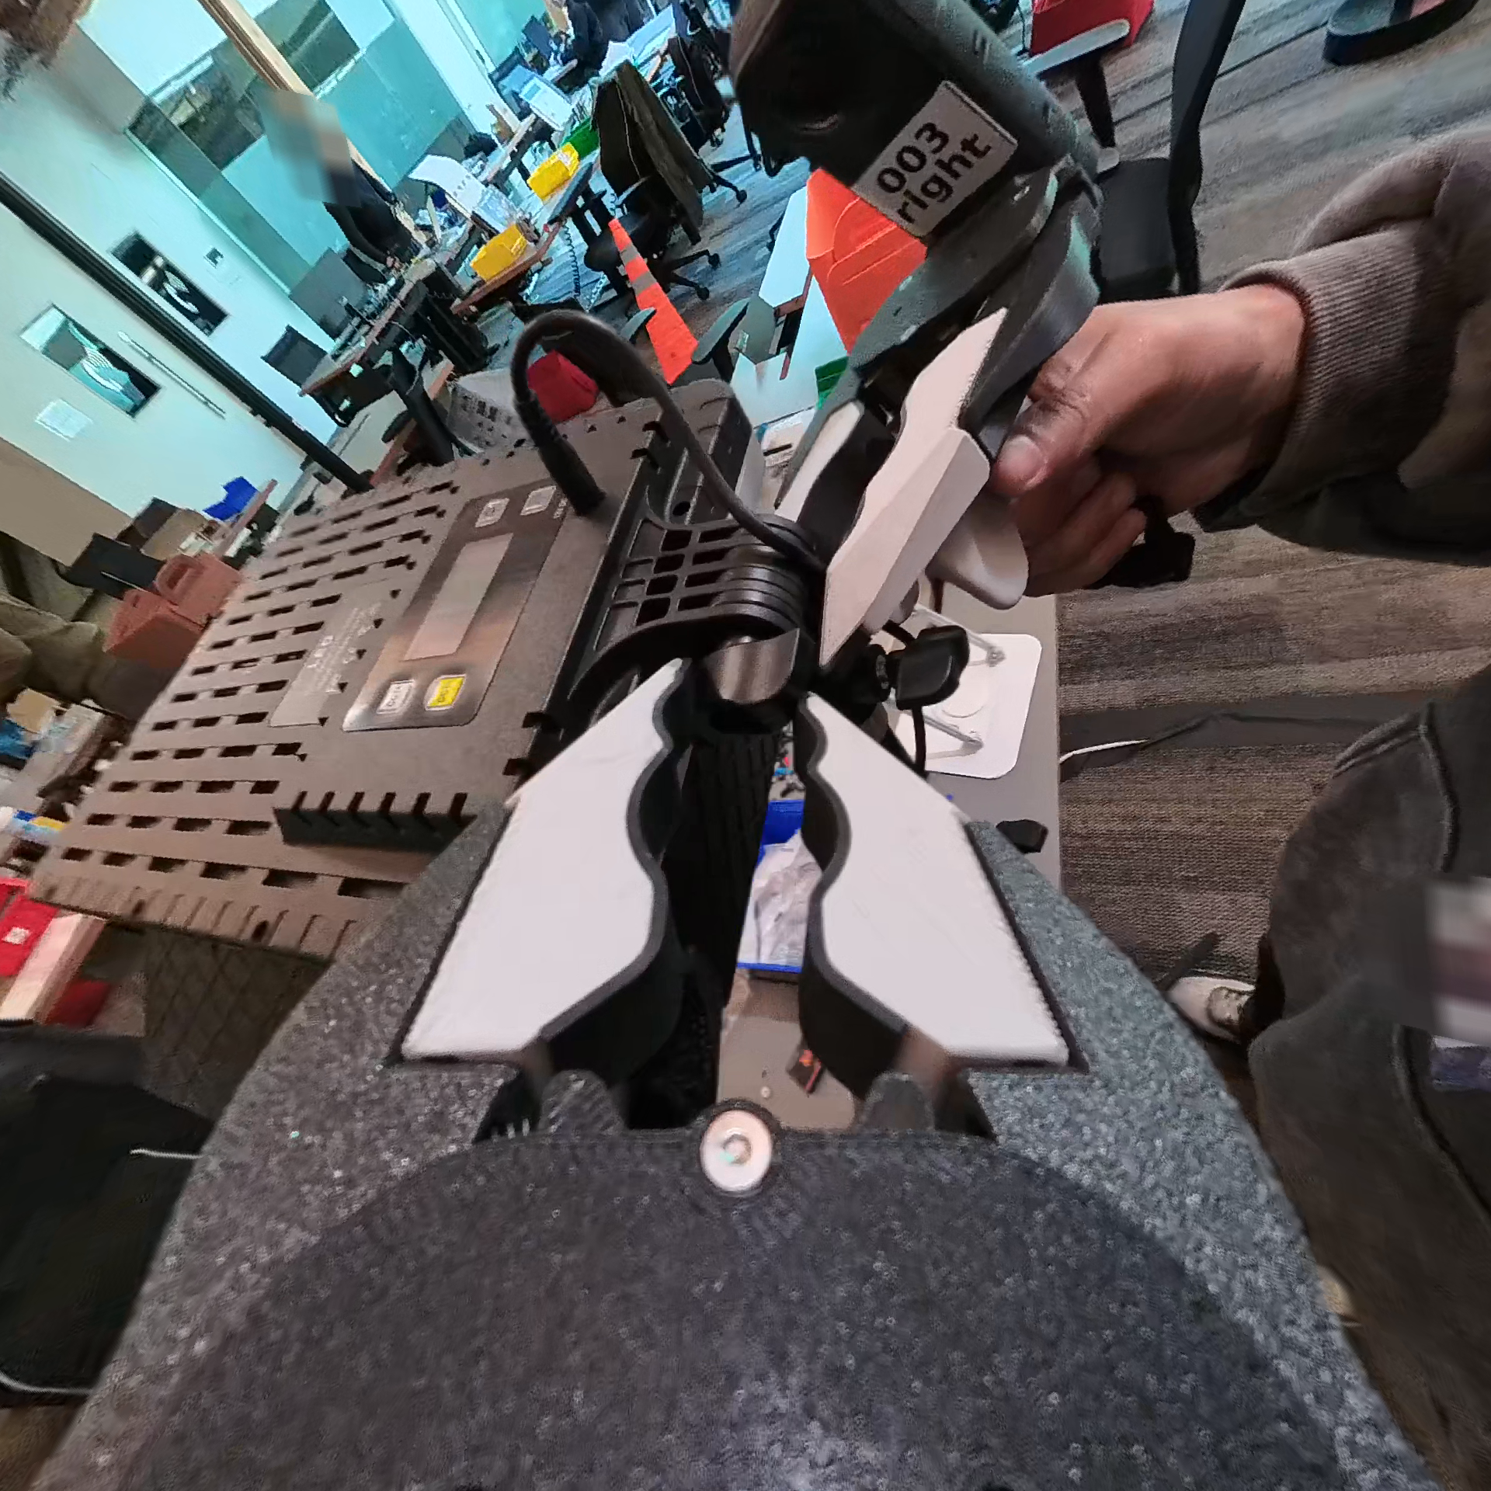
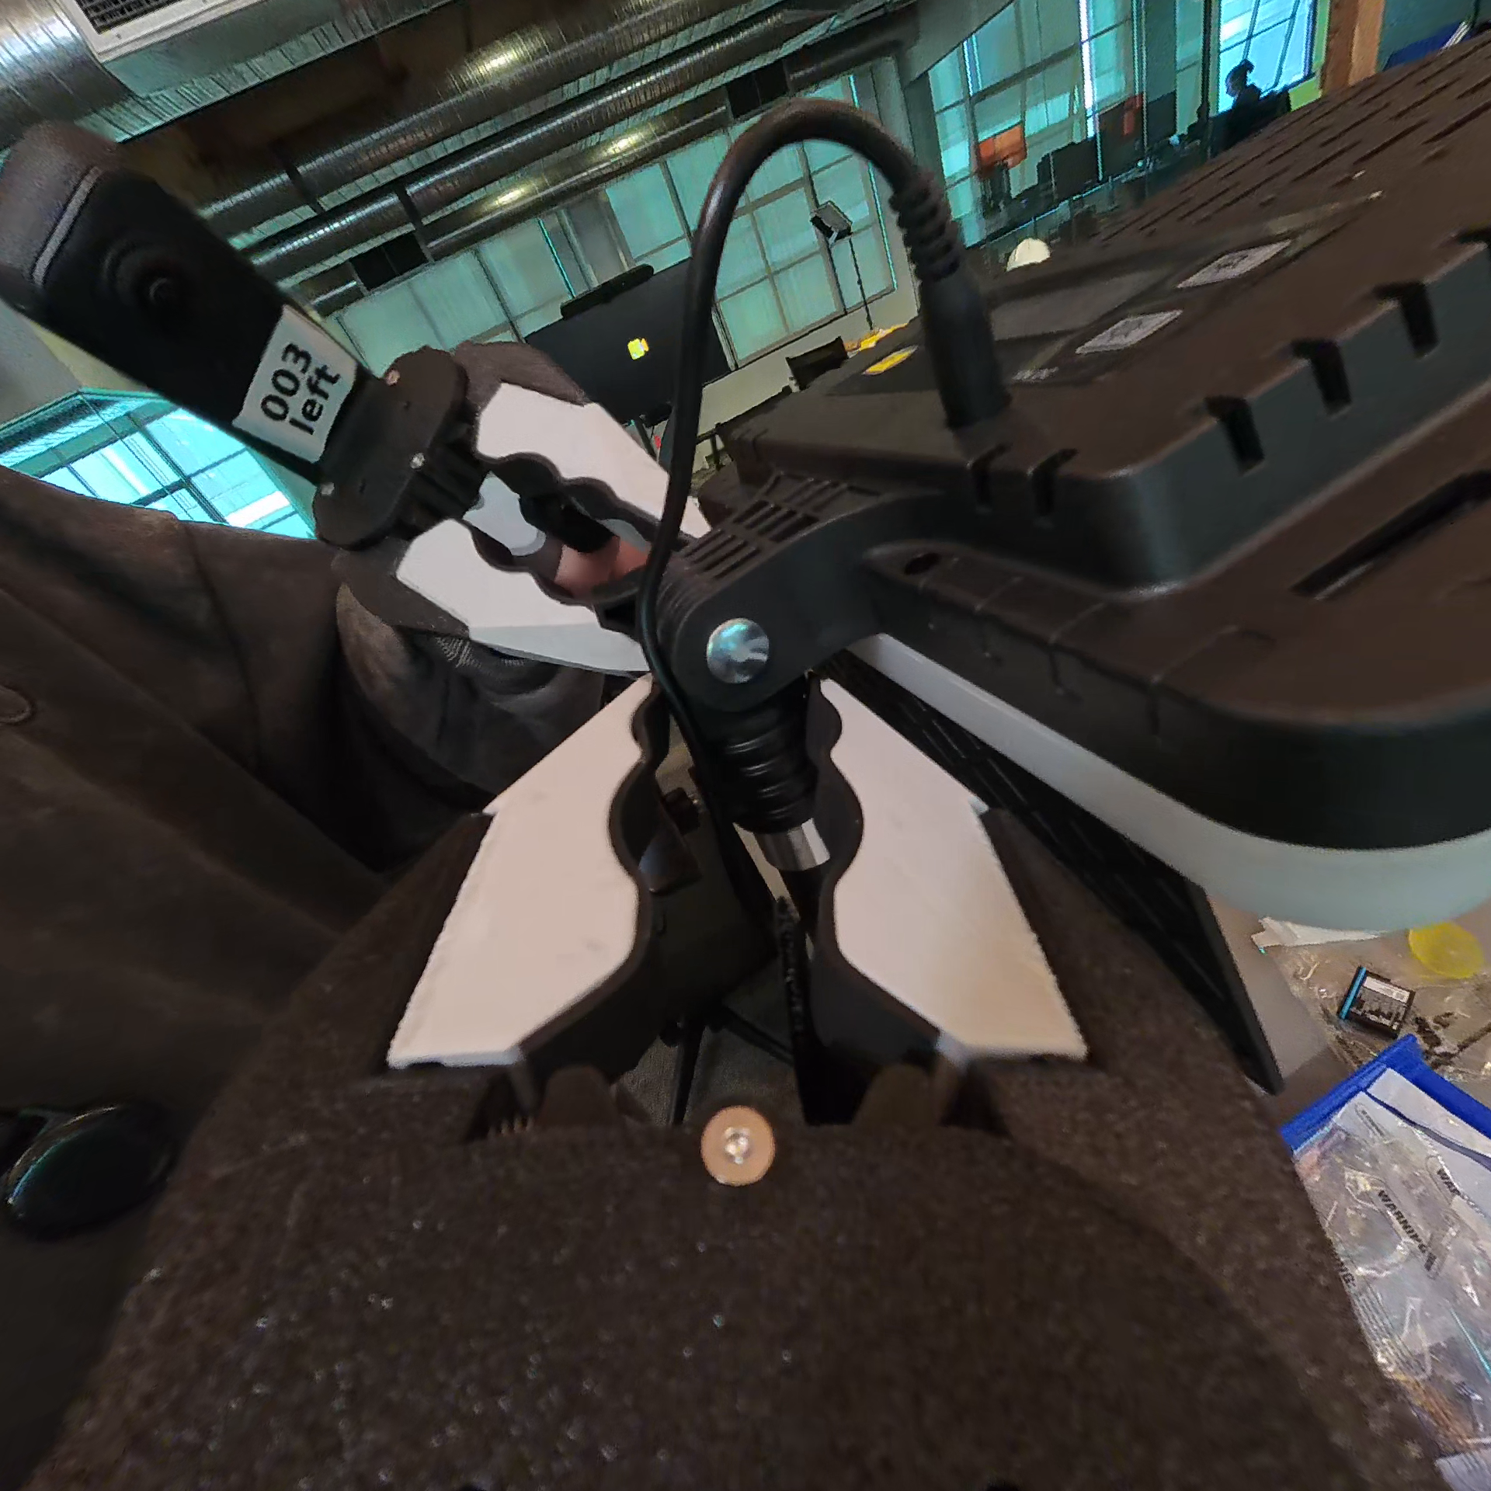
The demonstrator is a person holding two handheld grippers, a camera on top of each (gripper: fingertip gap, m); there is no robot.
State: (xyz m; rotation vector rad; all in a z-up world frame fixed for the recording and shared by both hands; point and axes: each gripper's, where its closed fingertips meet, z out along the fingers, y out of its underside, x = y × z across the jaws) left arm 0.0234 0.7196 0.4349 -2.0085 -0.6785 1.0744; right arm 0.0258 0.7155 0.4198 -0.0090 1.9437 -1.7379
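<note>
A black slotted LED light panel (image 1: pixel 242 710) hangs on a hinge bracket (image 1: pixel 710 565) with a power cable (image 1: pixel 613 347) plugged into it. It also shows in the right wrist view (image 2: pixel 1210 484), with the hinge bolt (image 2: pixel 738 649). My left gripper (image 1: pixel 738 694) is closed on both sides of the black ribbed stem (image 1: pixel 726 807) under the hinge. My right gripper (image 2: pixel 734 702) is closed around the ribbed collar (image 2: pixel 762 766) of the same stem, with the cable running beside it. Each gripper shows in the other's view, the right (image 1: pixel 887 524) and the left (image 2: pixel 524 524), both with their tips at the hinge.
A person's hand (image 1: pixel 1146 419) holds the right gripper. A grey table (image 1: pixel 1016 807) carries a white pad (image 1: pixel 984 710). A blue-edged plastic bag (image 2: pixel 1412 1194), a small black box (image 2: pixel 1376 1000) and a yellow disc (image 2: pixel 1444 948) lie below the panel. An orange cone (image 1: pixel 653 298) and office chairs stand behind. Only a small space, under 4 cm, lies between the two pairs of fingers.
</note>
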